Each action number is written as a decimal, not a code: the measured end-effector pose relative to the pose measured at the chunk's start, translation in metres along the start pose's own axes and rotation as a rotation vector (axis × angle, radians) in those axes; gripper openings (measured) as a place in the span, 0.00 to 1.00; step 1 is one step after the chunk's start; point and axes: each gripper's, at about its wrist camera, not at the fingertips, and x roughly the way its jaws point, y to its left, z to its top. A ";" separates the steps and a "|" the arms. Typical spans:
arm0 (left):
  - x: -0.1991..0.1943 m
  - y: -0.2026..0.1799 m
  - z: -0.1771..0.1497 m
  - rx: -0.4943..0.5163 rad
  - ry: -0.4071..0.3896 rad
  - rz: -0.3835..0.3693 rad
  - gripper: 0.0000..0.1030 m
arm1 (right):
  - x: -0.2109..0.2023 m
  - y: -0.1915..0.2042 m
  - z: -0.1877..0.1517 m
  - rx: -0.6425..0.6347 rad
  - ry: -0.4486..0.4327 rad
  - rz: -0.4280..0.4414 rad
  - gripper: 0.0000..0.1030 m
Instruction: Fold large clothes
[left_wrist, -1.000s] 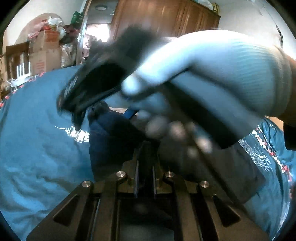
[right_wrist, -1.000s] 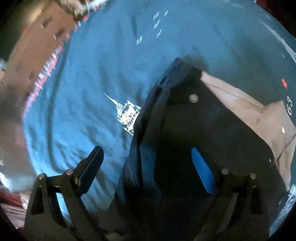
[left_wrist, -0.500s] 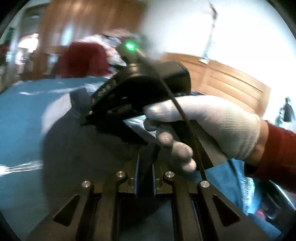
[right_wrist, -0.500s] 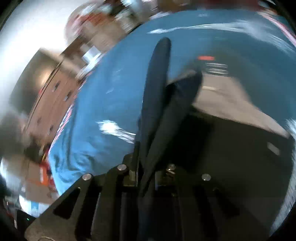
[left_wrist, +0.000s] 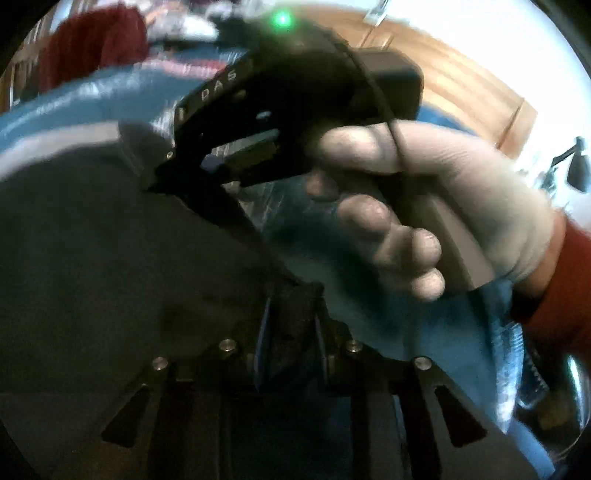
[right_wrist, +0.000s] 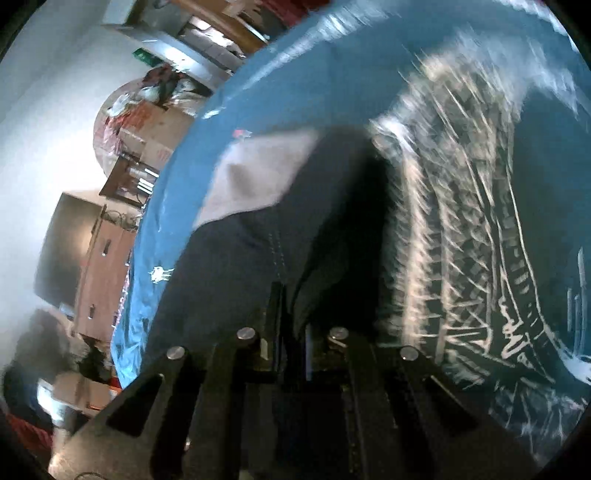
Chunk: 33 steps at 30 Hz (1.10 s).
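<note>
Blue bedsheet (right_wrist: 229, 155) with white printed patterns spreads under everything. Nearest, the left gripper (left_wrist: 291, 317) is clamped on a fold of the dark garment (left_wrist: 110, 258); the right gripper (right_wrist: 291, 314) likewise pinches its dark cloth. Beyond, a white-gloved hand (left_wrist: 424, 199) holds the right gripper's handle. Farther off, cardboard boxes (right_wrist: 147, 129) stand blurred, contents unclear.

The left wrist view looks forward along its own tongs (left_wrist: 290, 325), very close over dark cloth (left_wrist: 110, 258), facing the right tongs (left_wrist: 177, 162) and gloved hand (left_wrist: 436, 206) from 10 to 3 o'clock. The right wrist view sits just as near behind its tongs (right_wrist: 291, 317), tilted toward the room at 9 o'clock. Both share the cloth and the blue bedspread (right_wrist: 295, 81)
</note>
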 end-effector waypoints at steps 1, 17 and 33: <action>-0.006 -0.005 0.000 0.010 0.001 0.006 0.21 | 0.009 -0.004 -0.004 0.008 0.018 0.005 0.21; -0.174 0.025 -0.090 0.001 -0.170 0.412 0.43 | -0.039 0.003 -0.084 0.018 0.027 0.065 0.75; -0.189 0.052 -0.089 0.203 -0.035 0.477 0.44 | -0.032 -0.023 -0.085 -0.024 -0.015 -0.046 0.05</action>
